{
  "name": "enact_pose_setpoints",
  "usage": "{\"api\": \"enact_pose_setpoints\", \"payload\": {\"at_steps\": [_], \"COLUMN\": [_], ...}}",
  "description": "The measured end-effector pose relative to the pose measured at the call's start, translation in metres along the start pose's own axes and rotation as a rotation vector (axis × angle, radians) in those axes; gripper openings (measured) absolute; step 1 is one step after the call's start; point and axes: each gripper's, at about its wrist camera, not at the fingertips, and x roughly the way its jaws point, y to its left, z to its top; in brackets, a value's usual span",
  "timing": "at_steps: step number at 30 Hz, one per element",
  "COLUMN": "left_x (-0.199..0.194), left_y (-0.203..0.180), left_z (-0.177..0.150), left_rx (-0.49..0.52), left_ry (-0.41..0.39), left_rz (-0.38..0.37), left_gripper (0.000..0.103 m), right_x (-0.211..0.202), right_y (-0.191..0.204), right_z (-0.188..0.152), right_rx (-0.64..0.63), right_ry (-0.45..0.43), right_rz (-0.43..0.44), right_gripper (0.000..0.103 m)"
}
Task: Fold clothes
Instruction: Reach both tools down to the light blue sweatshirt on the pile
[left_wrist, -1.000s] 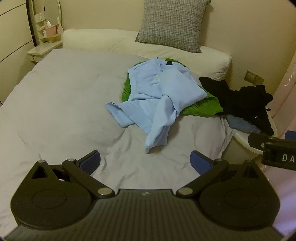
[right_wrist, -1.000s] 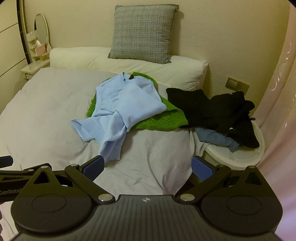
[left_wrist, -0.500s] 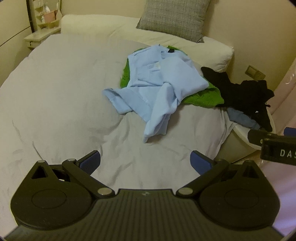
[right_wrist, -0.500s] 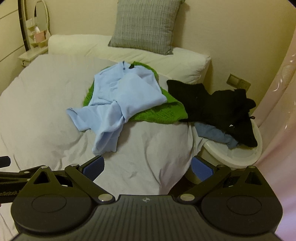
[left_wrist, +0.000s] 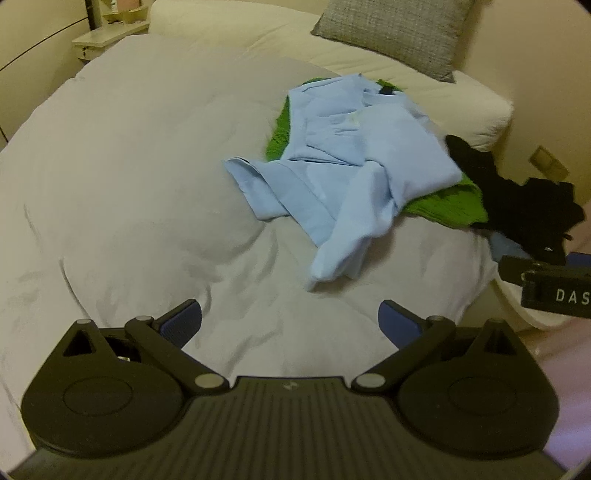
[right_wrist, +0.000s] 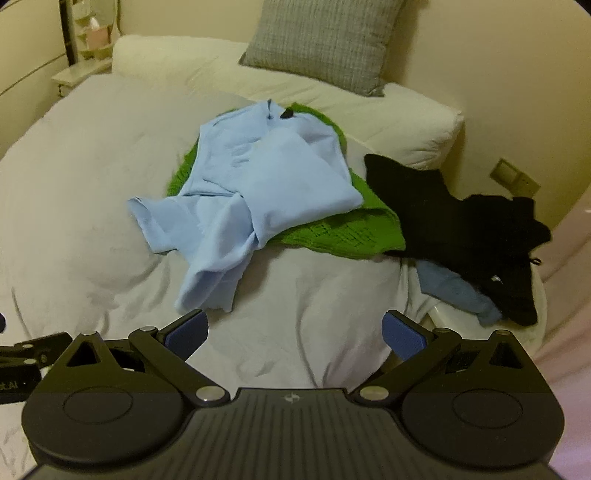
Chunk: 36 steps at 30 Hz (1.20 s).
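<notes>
Green knit (right_wrist: 343, 232) mostly hidden under crumpled blue shirt (right_wrist: 258, 184); both grippers (left_wrist: 290, 325) (right_wrist: 295, 332) spread wide, empty.

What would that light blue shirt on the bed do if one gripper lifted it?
The light blue shirt lies crumpled in soft folds, so it would probably hang limp. It looks thin, likely light. Lying on the green knit, it might drag that along.

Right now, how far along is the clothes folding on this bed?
Nothing looks folded yet. The crumpled light blue shirt lies on the green knitted sweater; the black garments are heaped beside them. Nothing is in hand: the left hand-held gripper and right hand-held gripper are open and empty. All folding remains.
</notes>
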Motion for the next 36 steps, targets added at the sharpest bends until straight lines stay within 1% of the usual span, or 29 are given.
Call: {"api": "enact_pose_setpoints", "payload": {"at_steps": [2,4,8,11,12,13,14,15,16,19,21,23,24,27,29,32,36], "left_x": [0.019,0.040,0.081,0.112,0.122,0.131,0.140,0.149,0.158,0.185,0.199,0.214,0.222,0.242,0.255,0.274,0.299], "left_y": [-0.003,-0.008,-0.021,-0.032,-0.034,-0.036,-0.038,-0.039,-0.040,-0.042,-0.043,-0.043,-0.042,-0.040,-0.040,-0.041,-0.046], "left_z": [0.009,0.020,0.043,0.060,0.066,0.071,0.077,0.083,0.089,0.107,0.117,0.127,0.132,0.147,0.158,0.173,0.189], "left_rx": [-0.026,-0.035,-0.030,-0.042,-0.047,-0.052,-0.057,-0.060,-0.062,-0.064,-0.055,-0.048,-0.048,-0.033,-0.013,0.045,0.156], "left_ry": [0.024,0.050,0.107,0.136,0.140,0.146,0.155,0.165,0.175,0.194,0.195,0.201,0.207,0.207,0.199,0.181,0.147], "left_rz": [0.011,-0.001,-0.020,-0.023,-0.019,-0.020,-0.021,-0.017,-0.009,0.012,0.028,0.044,0.047,0.049,0.053,0.066,0.093], "left_gripper": [0.100,0.097,0.082,0.077,0.069,0.065,0.055,0.042,0.038,0.037,0.039,0.043,0.043,0.043,0.043,0.042,0.042], "right_x": [0.021,0.044,0.087,0.116,0.126,0.136,0.145,0.154,0.163,0.192,0.208,0.221,0.226,0.242,0.253,0.270,0.287], "right_y": [-0.006,-0.014,-0.030,-0.039,-0.042,-0.045,-0.049,-0.052,-0.054,-0.061,-0.066,-0.072,-0.075,-0.083,-0.088,-0.096,-0.106], "right_z": [0.008,0.016,0.035,0.054,0.060,0.066,0.073,0.080,0.087,0.102,0.111,0.119,0.123,0.134,0.140,0.143,0.136], "right_rx": [-0.005,-0.005,-0.010,-0.014,-0.013,-0.007,0.003,0.010,0.011,0.014,0.025,0.048,0.061,0.099,0.119,0.158,0.243], "right_ry": [0.013,0.019,0.029,0.039,0.041,0.040,0.042,0.044,0.048,0.073,0.082,0.075,0.069,0.052,0.060,0.094,0.144], "right_rz": [-0.005,-0.004,0.023,0.051,0.067,0.085,0.098,0.113,0.129,0.144,0.155,0.164,0.167,0.171,0.165,0.155,0.198], "right_gripper": [0.103,0.103,0.103,0.103,0.103,0.102,0.102,0.099,0.091,0.085,0.085,0.093,0.098,0.101,0.101,0.101,0.101]}}
